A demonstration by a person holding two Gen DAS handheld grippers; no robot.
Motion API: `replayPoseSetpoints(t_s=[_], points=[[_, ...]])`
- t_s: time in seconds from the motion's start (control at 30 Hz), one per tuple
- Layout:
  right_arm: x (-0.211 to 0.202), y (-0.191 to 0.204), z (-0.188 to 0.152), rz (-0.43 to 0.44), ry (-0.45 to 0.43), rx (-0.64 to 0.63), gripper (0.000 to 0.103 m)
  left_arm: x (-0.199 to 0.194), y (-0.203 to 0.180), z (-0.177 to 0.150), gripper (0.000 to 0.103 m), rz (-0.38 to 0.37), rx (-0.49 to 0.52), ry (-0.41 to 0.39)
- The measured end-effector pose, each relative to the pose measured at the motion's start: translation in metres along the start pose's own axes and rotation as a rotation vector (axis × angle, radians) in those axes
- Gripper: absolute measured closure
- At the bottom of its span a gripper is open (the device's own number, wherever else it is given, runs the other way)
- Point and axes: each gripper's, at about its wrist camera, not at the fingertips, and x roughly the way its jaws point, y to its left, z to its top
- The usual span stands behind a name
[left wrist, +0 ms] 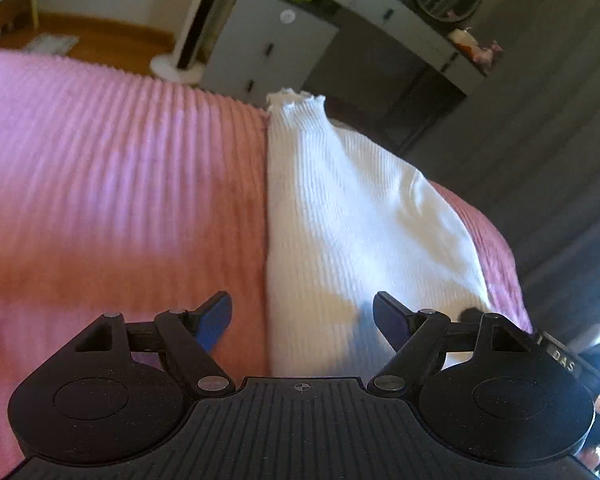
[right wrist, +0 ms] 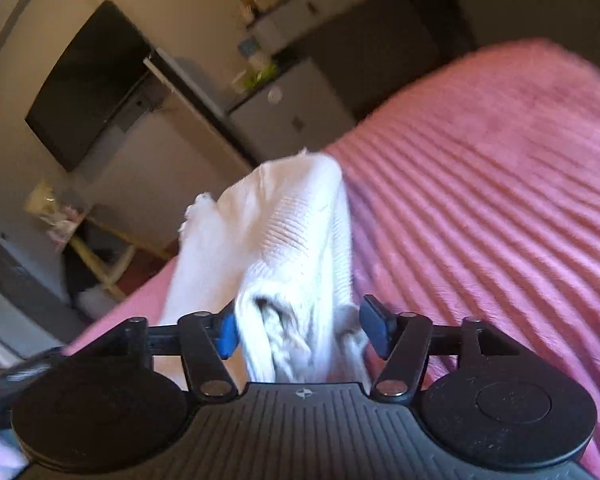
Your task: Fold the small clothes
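- Folding well at this stage means, I judge, letting the garment (right wrist: 292, 248) settle flat on the blanket (right wrist: 500, 184) before either tool goes back in
- the right gripper (right wrist: 298, 330) stands open around a bunched end of the garment; its left pad (right wrist: 228, 334) looks to touch the cloth, its right pad (right wrist: 374, 330) stands clear, so nothing is clamped
- the left gripper (left wrist: 302, 320) is open and empty, its jaws wide, one blue finger over the blanket and the other over the garment's near end
- a good next grip would take the bunched end by its outer edge, not the whole wad, so the fold lies clean
- the garment lies on the blanket, a long white ribbed piece with a frilled hem at its far end, near the blanket's far edge
- the left wrist view shows the garment's full length and that hem (left wrist: 296, 98); the right wrist view shows instead the crumpled layers near the pads, hidden from the left
- blur softens both views, so fine creases cannot be told
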Motion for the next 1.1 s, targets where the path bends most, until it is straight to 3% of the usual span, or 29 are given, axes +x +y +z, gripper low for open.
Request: replayPoseSetpoints(t_s=[0.17,0.23,0.3,0.57,0.63,0.8,0.97,1.1], points=[[0.037,-0.013,0.019,0.060,0.086,0.025,0.035,0.039,0.003,0.014,0.025,-0.004,-0.062,0.034],[0.044,-0.015,0.022,0.094,0.097,0.032,0.046,0.049,0.000,0.019,0.036,-0.001,-0.054,0.040],[0.046,-0.014,0.020,0.108,0.091,-0.013,0.054,0.053,-0.007,0.021,0.039,0.027,-0.011,0.034],[0.054,-0.014,0.019,0.124,0.095,-0.011,0.050,0.062,-0.025,0.017,0.042,0.086,0.163,0.014],[0.053,-0.010,0.019,0.116,0.092,-0.022,0.054,0.058,-0.025,0.016,0.053,0.077,0.162,0.003],[0.051,-0.009,0.020,0.114,0.080,-0.034,0.058,0.050,-0.033,0.013,0.064,0.084,0.206,-0.025],[0.051,-0.009,0.018,0.113,0.070,-0.045,0.058,0.049,-0.032,0.011,0.065,0.082,0.208,-0.030],[0.055,-0.007,0.019,0.105,0.079,-0.047,0.056,0.055,-0.028,0.014,0.054,0.087,0.194,-0.024]])
